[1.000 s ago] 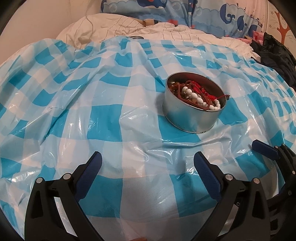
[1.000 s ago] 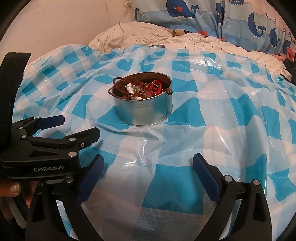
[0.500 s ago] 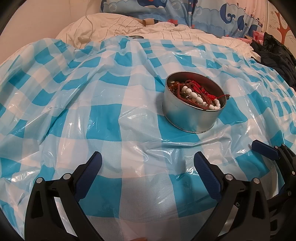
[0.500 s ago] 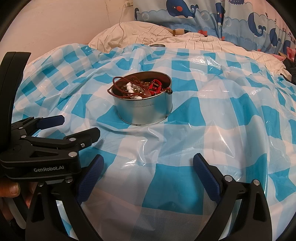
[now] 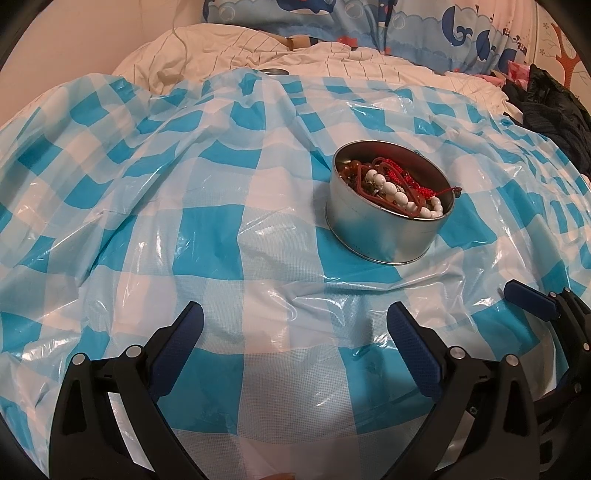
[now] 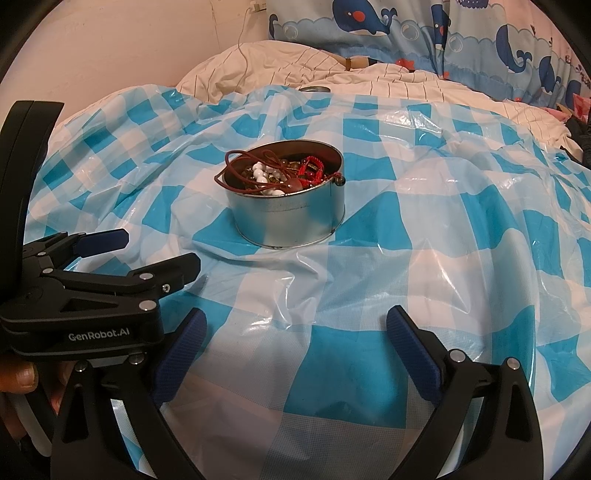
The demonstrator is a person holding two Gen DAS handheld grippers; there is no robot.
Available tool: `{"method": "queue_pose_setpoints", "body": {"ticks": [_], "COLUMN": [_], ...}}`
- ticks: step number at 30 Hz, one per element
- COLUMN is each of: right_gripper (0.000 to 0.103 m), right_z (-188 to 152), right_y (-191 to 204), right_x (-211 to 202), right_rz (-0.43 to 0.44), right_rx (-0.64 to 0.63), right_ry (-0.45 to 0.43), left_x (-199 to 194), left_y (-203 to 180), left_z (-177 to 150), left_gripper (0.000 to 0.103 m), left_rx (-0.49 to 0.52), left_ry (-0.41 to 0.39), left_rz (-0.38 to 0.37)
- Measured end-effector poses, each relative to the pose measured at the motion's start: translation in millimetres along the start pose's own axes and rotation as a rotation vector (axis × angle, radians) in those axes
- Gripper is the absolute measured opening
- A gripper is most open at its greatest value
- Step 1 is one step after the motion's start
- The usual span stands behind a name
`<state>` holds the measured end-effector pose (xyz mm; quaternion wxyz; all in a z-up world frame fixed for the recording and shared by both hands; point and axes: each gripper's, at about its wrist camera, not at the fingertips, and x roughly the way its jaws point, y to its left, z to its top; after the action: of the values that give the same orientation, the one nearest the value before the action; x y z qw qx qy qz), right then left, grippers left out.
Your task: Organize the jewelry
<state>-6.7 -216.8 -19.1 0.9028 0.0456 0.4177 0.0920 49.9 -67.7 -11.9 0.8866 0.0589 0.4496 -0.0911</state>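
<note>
A round silver tin (image 5: 388,232) stands on the blue-and-white checked plastic sheet (image 5: 184,240). It holds tangled jewelry (image 5: 395,184): white beads, red cord, brown cord and amber beads. The tin also shows in the right wrist view (image 6: 291,218), with a brown cord and a small bead hanging over its rim. My left gripper (image 5: 295,343) is open and empty, short of the tin and to its left. My right gripper (image 6: 295,347) is open and empty, short of the tin. The left gripper also shows at the right wrist view's left edge (image 6: 144,251).
The sheet covers a soft bed and is wrinkled. A cream striped quilt (image 6: 295,70) and whale-print pillows (image 6: 406,33) lie behind. A small round metal lid (image 6: 314,89) lies at the sheet's far edge. Dark clothing (image 5: 554,110) lies at the far right.
Nothing has visibly changed but a slight shift of both views. Both grippers stay open and empty.
</note>
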Motion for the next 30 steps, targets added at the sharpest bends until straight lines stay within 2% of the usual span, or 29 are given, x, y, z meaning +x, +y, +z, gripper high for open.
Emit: {"method": "queue_pose_setpoints", "body": {"ticks": [10, 15, 21, 25, 30], "right_gripper": [0.094, 0.094, 0.094, 0.094, 0.094], "right_z": [-2, 0, 0, 0, -3], "right_y": [1, 1, 1, 1, 2], "right_x": [1, 1, 1, 1, 2], "right_rz": [0.0, -0.001, -0.001, -0.002, -0.003], "right_rx": [0.0, 0.0, 0.0, -0.001, -0.001], "right_ry": [0.002, 0.002, 0.002, 0.006, 0.006], "left_x": [2, 3, 2, -3, -3], "left_y": [1, 0, 1, 12, 7], "left_z": [0, -2, -1, -3, -4], "left_gripper": [0.095, 0.095, 0.095, 0.095, 0.095], "left_rx": [-0.007, -0.012, -0.014, -0.104, -0.074], "left_ry": [0.008, 0.004, 0.007, -0.009, 0.016], "left_rz": [0.004, 0.046, 0.042, -0.047, -0.069]}}
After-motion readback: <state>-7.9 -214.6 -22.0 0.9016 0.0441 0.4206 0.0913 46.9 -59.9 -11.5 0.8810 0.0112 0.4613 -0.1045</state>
